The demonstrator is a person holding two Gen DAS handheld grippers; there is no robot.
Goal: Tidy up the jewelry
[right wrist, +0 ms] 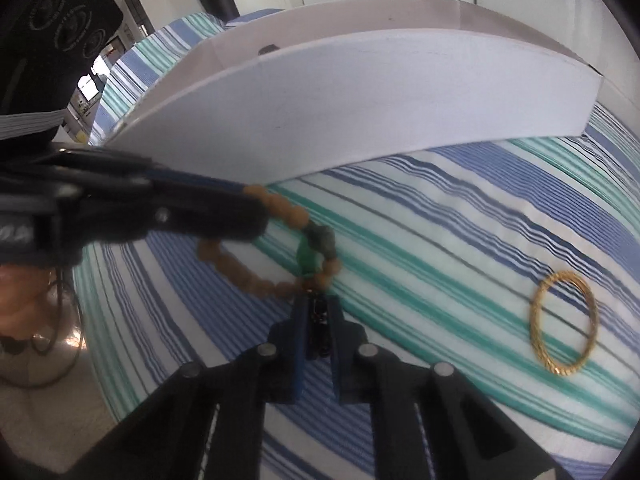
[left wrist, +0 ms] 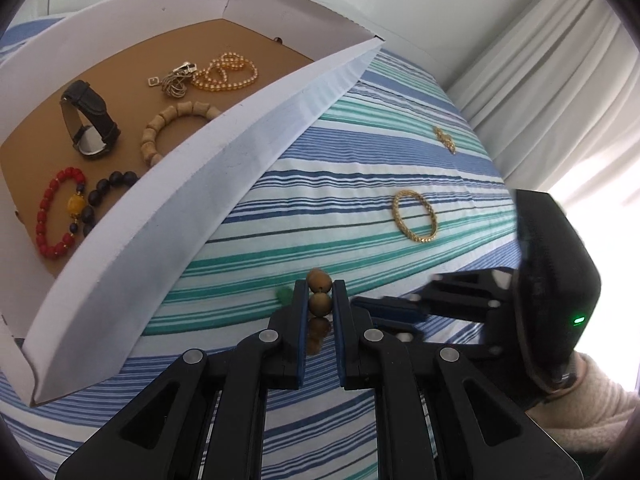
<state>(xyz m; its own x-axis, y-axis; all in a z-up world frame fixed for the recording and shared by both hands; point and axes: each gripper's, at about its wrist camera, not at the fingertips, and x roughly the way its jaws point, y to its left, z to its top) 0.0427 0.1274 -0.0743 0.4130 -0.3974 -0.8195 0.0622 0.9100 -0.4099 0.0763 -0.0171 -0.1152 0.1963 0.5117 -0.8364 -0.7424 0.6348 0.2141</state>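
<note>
Presently, my left gripper [left wrist: 320, 300] is nearly closed, its blue pads pinching the brown beads of a bead bracelet [right wrist: 276, 256] just beside the near wall of the white box [left wrist: 224, 184]. From the right wrist view, the bracelet hangs between both tools: my left gripper [right wrist: 248, 204] grips one end of the loop, while my right gripper [right wrist: 318, 320] is closed to a narrow gap on the dark tassel end, next to the green bead [right wrist: 306, 254]. I cannot tell whether the bracelet touches the striped bedspread [left wrist: 360, 220] or hangs just above it.

Inside the box, on its brown floor, I note a black watch [left wrist: 90, 120], a wooden bracelet [left wrist: 172, 128], a gold pearl strand [left wrist: 226, 72], a silver chain [left wrist: 176, 80], a red bead bracelet [left wrist: 58, 212] and a dark bead bracelet [left wrist: 106, 196].

On the bedspread, well apart from the box, lie a gold bangle [left wrist: 414, 216] and, farther off, a small gold piece [left wrist: 445, 139]. White curtains [left wrist: 540, 60] hang beyond.
</note>
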